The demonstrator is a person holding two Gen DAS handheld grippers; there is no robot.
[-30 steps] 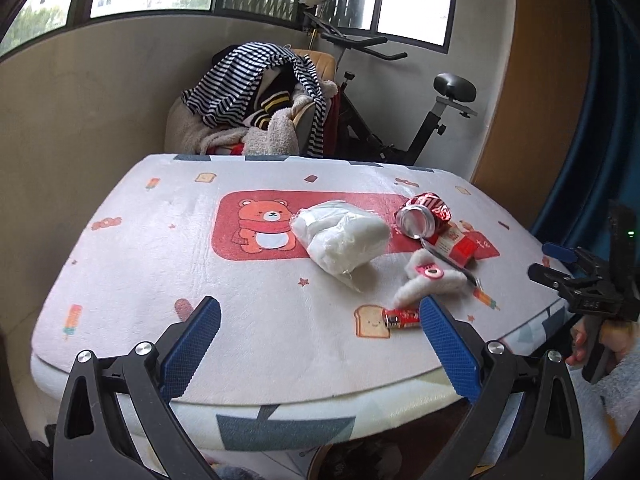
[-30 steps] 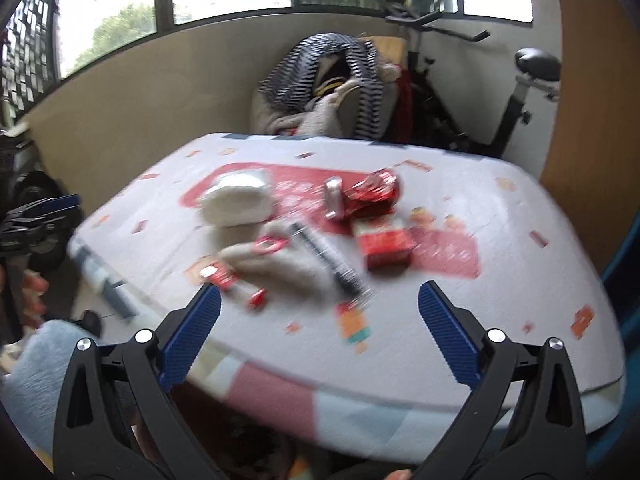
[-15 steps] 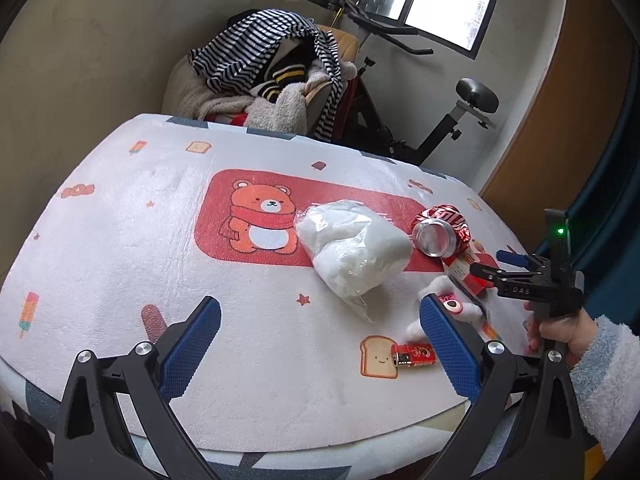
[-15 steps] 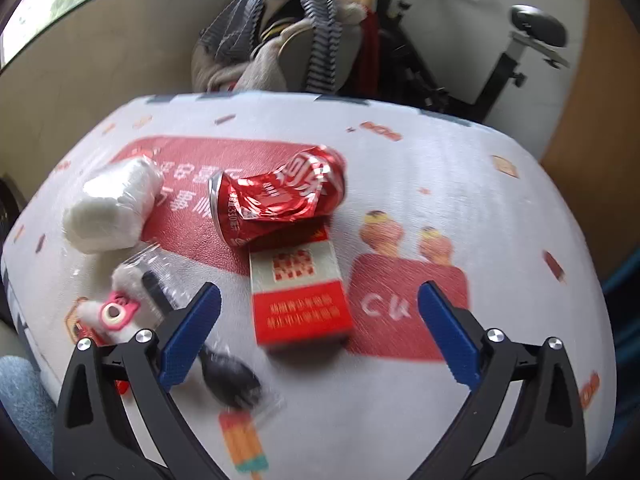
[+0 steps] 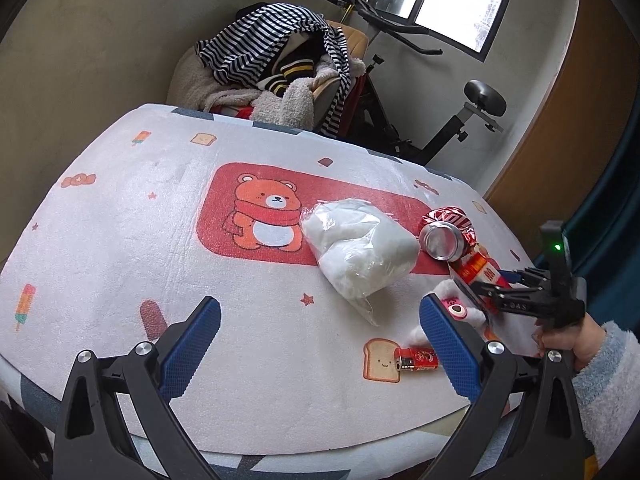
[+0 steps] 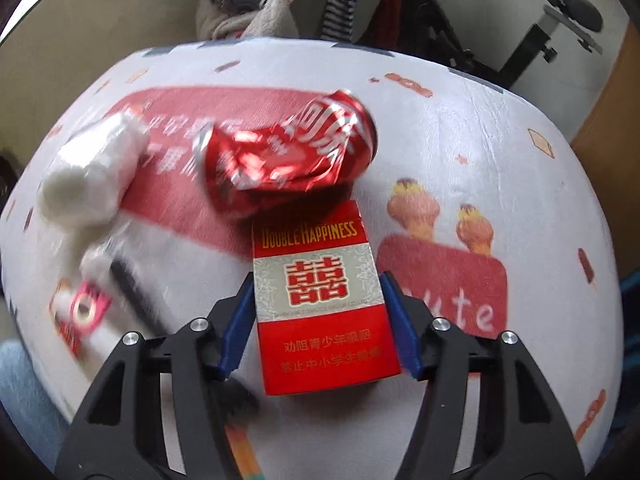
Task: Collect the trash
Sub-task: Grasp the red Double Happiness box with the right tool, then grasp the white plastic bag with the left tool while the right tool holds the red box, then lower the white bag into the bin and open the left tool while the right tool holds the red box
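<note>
My right hand-held gripper (image 6: pixel 318 316) brackets the light, crushable cigarette pack (image 6: pixel 324 300) across its long sides, not yet clamped, while my left hand-held gripper (image 5: pixel 320 340) hangs released.

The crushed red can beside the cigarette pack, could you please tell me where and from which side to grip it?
Grip the crushed red can across its dented middle, from above: it lies on its side, and the cigarette pack touches its near side.
</note>
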